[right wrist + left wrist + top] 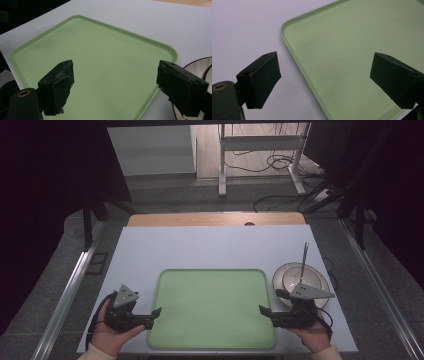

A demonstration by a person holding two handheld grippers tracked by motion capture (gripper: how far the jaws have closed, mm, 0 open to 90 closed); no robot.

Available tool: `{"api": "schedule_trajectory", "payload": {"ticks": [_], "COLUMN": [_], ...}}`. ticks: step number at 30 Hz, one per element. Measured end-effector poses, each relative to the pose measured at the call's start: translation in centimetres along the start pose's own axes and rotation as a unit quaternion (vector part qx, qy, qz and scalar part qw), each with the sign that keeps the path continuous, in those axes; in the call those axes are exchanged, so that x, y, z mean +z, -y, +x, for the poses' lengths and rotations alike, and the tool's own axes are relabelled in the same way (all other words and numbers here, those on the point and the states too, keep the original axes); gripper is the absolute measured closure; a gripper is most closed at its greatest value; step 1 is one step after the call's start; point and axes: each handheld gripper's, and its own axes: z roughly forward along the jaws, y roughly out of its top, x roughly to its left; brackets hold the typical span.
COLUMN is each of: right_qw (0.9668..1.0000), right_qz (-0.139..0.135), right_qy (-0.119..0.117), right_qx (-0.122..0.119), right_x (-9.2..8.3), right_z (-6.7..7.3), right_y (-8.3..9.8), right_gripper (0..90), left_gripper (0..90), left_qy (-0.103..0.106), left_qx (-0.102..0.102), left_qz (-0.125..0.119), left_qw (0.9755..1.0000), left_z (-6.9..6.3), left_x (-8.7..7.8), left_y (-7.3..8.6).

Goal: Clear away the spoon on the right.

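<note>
High view | tray [212,307] flat, long axis left-right | grippers flank it

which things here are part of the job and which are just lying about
In play:
green tray, between both grippers
left gripper, open at the tray's left edge
right gripper, open at the tray's right edge
stacked bowls beside the right gripper

Lying about:
wooden board at the table's far edge
cables on the floor beyond
metal stand behind the table
</note>
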Motion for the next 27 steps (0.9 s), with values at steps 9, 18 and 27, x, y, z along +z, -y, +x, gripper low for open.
{"api": "schedule_trajectory", "payload": {"ticks": [9,18,27], "right_qw": [0.9998,0.9997,0.9996], "right_qz": [0.017,0.012,0.021], "right_qy": [-0.008,-0.013,-0.014], "right_qx": [-0.01,-0.015,-0.016], "right_x": [0.5,0.8,1.3], "right_z": [0.3,0.8,0.5], "right_y": [0.3,-0.1,-0.1], "right_gripper": [13.9,15.1,15.3], "left_gripper": [9.1,9.2,9.2], "left_qy": [-0.005,0.003,0.005], "left_qx": [0.009,0.013,0.012], "left_qz": [-0.002,-0.007,0.002], "left_qw": [0.9999,0.9999,0.9999], "left_z": [-0.2,-0.5,-0.2], "left_x": [0.1,-0.2,0.3], "left_y": [0.2,0.5,0.6]}}
